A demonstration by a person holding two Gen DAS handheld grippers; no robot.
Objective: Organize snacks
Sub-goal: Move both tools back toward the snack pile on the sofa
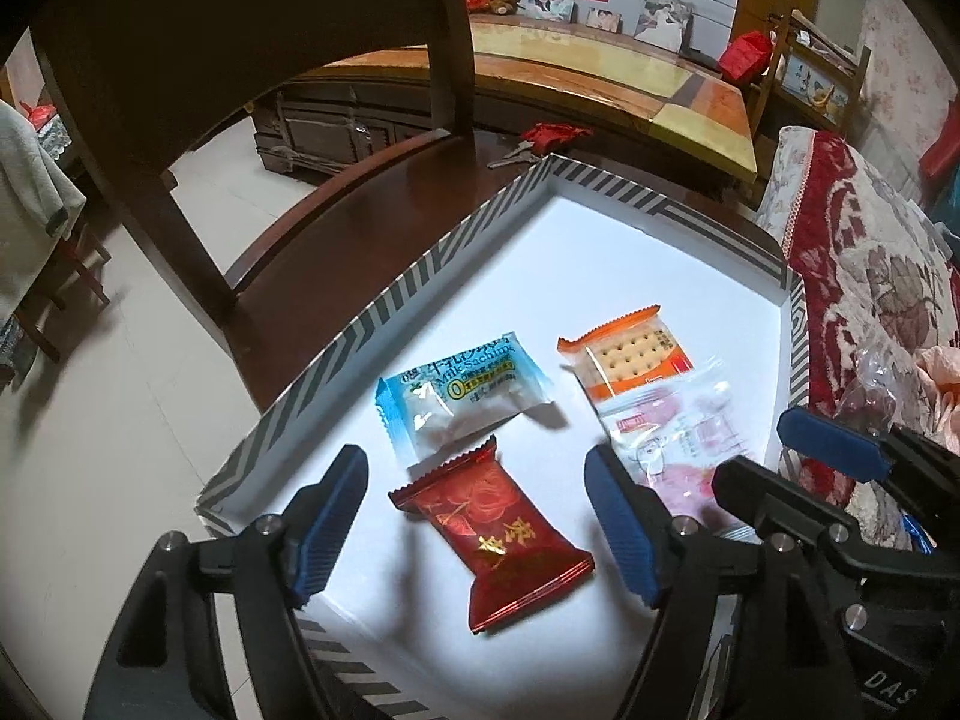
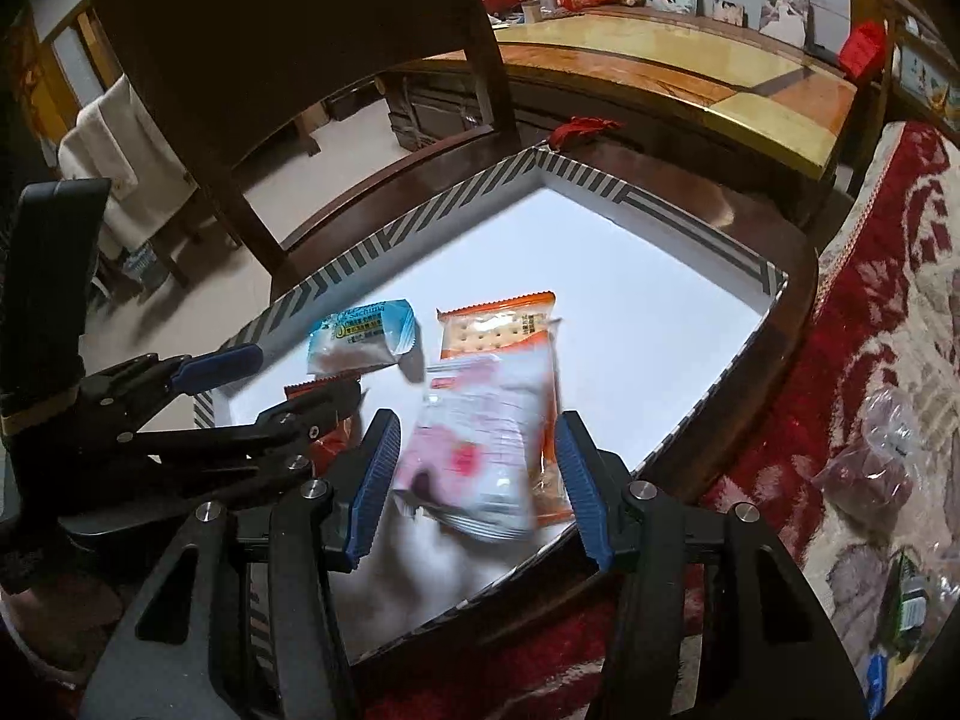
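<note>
Left wrist view: left gripper (image 1: 477, 531) over the near end of a shallow white tray (image 1: 606, 180) with a grey-striped rim, which sits on a dark wooden chair seat (image 1: 384, 192). Its blue fingers (image 1: 327, 531) spread wide, touching nothing; red snack packet (image 1: 495, 540) lies flat on the tray floor between them. Beyond it, a light blue milk packet (image 1: 462, 393), and to the right an orange cracker packet (image 1: 627, 354) partly under a clear pink-printed packet (image 1: 678, 438). Right gripper (image 1: 780, 456) enters from the right edge, one blue finger over the tray's right rim. Floral red-and-cream cushion (image 1: 870, 276) to the right of the chair. Right wrist view: right gripper (image 2: 477, 480) above the tray (image 2: 690, 222), fingers (image 2: 375, 480) apart on either side of the clear pink-printed packet (image 2: 480, 450), which is motion-blurred; pads not pressing it, as far as can be seen. Orange cracker packet (image 2: 498, 324) under and behind it, light blue milk packet (image 2: 360, 339) to the left. Left gripper (image 2: 282, 384) comes in from the left, hiding most of the red snack packet (image 2: 327, 444).
</note>
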